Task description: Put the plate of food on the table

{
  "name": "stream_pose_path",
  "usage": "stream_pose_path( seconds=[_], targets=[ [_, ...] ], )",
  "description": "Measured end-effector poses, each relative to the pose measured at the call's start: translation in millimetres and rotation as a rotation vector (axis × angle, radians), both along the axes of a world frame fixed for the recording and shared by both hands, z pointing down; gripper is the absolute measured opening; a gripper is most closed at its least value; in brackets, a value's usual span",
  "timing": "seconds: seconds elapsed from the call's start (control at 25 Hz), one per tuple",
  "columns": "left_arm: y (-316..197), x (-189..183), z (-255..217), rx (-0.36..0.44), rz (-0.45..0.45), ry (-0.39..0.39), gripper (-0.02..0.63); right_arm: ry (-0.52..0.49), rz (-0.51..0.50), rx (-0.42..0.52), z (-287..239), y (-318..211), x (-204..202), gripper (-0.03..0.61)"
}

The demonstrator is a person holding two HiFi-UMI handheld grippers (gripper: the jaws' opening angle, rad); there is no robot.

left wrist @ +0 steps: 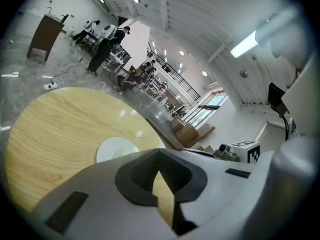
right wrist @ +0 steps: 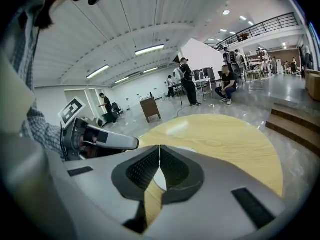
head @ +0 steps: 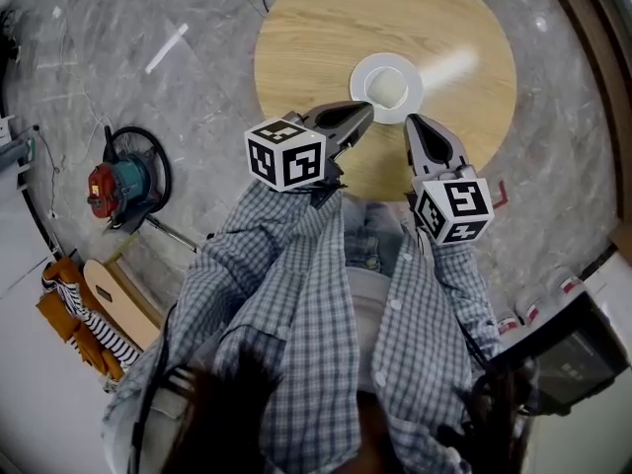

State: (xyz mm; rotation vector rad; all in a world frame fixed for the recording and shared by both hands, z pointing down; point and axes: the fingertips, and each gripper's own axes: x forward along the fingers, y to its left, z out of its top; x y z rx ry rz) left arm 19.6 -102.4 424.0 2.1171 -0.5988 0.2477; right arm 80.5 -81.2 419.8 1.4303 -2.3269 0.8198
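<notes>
The plate [head: 358, 79] sits near the middle of the round wooden table [head: 316, 28], with a pale helping of food [head: 388, 89] on it and neither tool touching it. The left gripper [head: 367, 113] is at the plate's near edge in the head view. In its own view its fingers [left wrist: 134, 178] are pressed together at the tips with nothing between them. Only tabletop shows through the gap behind the tips, and the plate [left wrist: 116, 148] lies beyond and to the side. The right gripper [head: 411, 120] is just beside it on the other side of the plate's near edge. Its fingers [right wrist: 136, 173] are likewise clenched tip to tip and empty, with a sliver of white plate and wood grain showing through the opening behind them. Both tools point at the table, and checked shirt sleeves [head: 296, 265] run back from them.
</notes>
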Motion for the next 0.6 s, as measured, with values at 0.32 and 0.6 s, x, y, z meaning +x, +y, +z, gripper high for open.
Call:
stream_pose_path(
  seconds=[0.32,0.6],
  targets=[
    [7.9,-4.4,-46.6,0.104,0.015,0.0,0.008,-0.04,0.044,0.05,-34.6,8.5,7.2,0.011],
    [6.4,-6.6,-63.9,0.21,0.021,-0.035,0.008,-0.058,0.045,0.107,-55.4,1.6,6.4,0.011]
  ],
)
